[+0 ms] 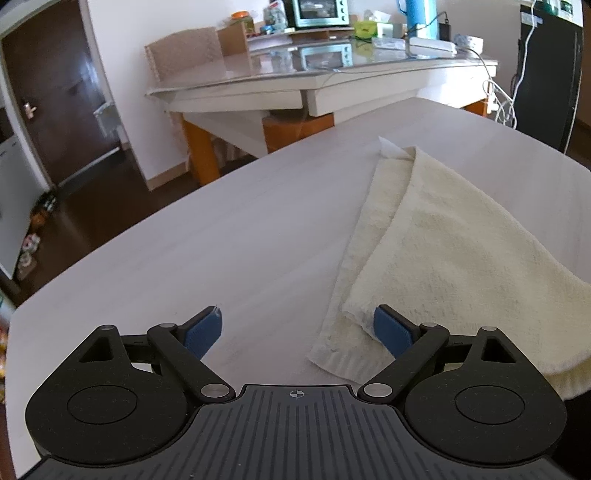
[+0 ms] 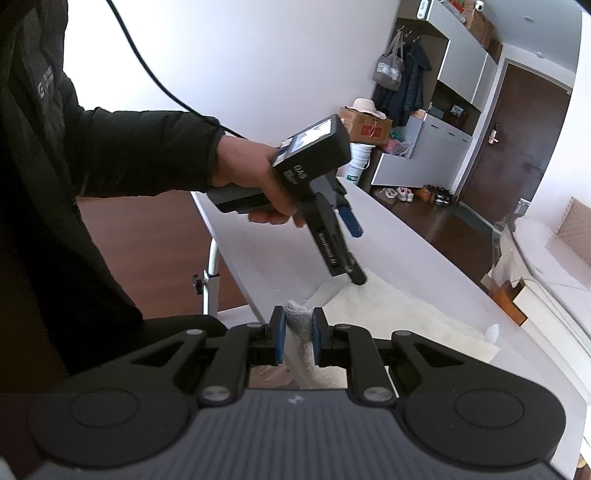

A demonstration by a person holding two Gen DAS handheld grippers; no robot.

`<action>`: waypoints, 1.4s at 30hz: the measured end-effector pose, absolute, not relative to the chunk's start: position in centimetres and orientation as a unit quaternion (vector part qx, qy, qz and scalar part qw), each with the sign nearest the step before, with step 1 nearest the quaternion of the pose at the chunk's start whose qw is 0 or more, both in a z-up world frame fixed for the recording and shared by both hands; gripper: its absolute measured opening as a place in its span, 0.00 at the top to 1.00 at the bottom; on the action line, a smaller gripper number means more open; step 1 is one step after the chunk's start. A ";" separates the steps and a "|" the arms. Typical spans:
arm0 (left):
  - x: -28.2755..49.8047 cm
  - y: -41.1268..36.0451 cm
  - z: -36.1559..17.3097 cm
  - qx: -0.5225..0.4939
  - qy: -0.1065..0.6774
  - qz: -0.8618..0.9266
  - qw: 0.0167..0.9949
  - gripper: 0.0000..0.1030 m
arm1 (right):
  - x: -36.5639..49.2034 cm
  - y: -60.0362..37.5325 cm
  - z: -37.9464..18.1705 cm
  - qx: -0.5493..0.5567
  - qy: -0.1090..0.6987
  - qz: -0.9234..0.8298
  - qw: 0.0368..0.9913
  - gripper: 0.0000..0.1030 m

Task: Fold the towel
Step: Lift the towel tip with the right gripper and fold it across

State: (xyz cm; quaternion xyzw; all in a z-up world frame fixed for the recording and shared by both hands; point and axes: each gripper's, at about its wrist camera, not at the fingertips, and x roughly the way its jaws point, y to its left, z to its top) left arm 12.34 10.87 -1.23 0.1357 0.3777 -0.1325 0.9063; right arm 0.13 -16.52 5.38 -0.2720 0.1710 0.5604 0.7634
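A cream towel point(image 1: 454, 254) lies folded over on the white table point(image 1: 221, 258), its top layer slanting across the lower one. My left gripper point(image 1: 297, 330) is open, low over the table at the towel's near left corner; its right fingertip point(image 1: 391, 332) touches the top layer's edge. In the right wrist view my right gripper point(image 2: 298, 332) is shut on a bunched corner of the towel point(image 2: 399, 317) at the table's near edge. The left gripper point(image 2: 347, 251) shows there too, held in a hand, fingers pointing down at the towel.
A second table point(image 1: 332, 81) with a toaster oven point(image 1: 320, 13), boxes and cables stands beyond the white table. A black cabinet point(image 1: 546, 74) is at the far right. The person's dark-sleeved arm point(image 2: 110, 155) reaches across on the left. A wooden floor point(image 1: 92, 206) surrounds the table.
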 end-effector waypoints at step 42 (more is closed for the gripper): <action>12.2 13.2 -1.1 0.139 0.369 -0.136 0.909 0.10 | 20.7 -17.1 8.8 -0.238 0.194 0.525 0.794 0.85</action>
